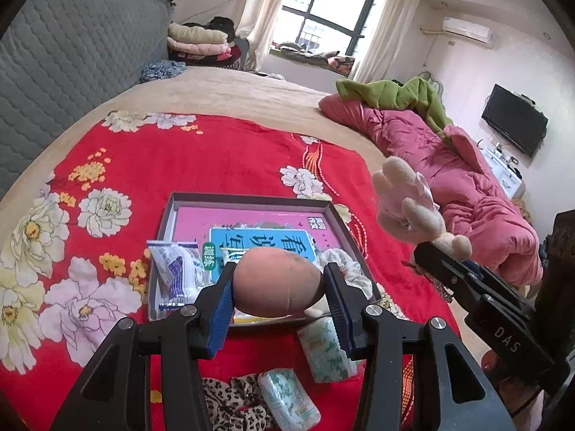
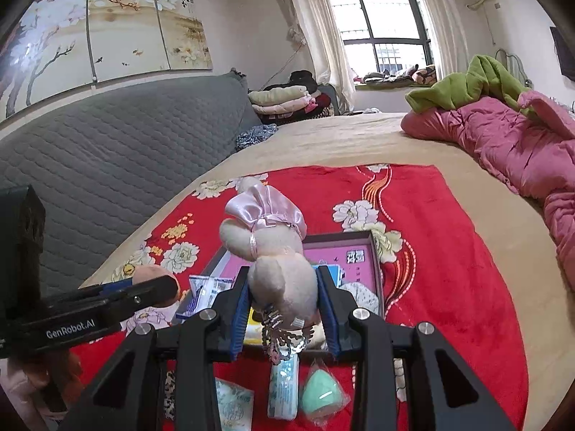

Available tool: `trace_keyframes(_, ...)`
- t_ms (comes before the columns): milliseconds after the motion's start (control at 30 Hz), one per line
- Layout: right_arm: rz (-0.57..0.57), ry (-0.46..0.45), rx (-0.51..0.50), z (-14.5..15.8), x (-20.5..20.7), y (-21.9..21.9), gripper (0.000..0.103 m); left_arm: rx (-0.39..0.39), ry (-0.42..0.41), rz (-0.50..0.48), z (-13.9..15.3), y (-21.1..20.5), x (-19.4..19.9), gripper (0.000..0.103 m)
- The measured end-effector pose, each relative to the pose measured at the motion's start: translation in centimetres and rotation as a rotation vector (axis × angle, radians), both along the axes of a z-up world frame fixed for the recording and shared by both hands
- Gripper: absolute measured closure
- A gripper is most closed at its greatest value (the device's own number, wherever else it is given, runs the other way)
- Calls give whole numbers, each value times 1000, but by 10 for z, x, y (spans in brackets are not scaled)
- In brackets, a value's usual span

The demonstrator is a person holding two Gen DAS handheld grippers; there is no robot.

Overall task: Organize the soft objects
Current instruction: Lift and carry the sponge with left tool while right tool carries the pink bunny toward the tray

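Observation:
My left gripper is shut on a peach egg-shaped sponge and holds it above the near edge of an open shallow box on the red floral blanket. My right gripper is shut on a cream plush bunny in a pink satin dress, held above the same box. The bunny also shows in the left wrist view, at the right, with the right gripper under it. The left gripper and the sponge show at the left of the right wrist view.
The box holds a pink and blue book, a packet and a white scrunchie. Tissue packs, a leopard scrunchie and a green sponge lie on the blanket. A pink quilt lies right, a grey headboard left.

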State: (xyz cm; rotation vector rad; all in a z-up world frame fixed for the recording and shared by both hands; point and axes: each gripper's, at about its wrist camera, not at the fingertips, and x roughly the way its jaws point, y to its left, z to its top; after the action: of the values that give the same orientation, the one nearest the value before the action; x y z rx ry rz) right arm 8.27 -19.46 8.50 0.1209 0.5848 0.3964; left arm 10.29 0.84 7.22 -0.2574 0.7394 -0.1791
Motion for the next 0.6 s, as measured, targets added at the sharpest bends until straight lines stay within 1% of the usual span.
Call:
trace_keyframes(367, -13, -50, -9, 22, 7, 3, 68, -12, -25, 17, 14, 9, 13, 54)
trace_keyframes(600, -18, -62, -9, 29, 13, 0, 68, 1, -40, 29, 23, 16, 19, 54)
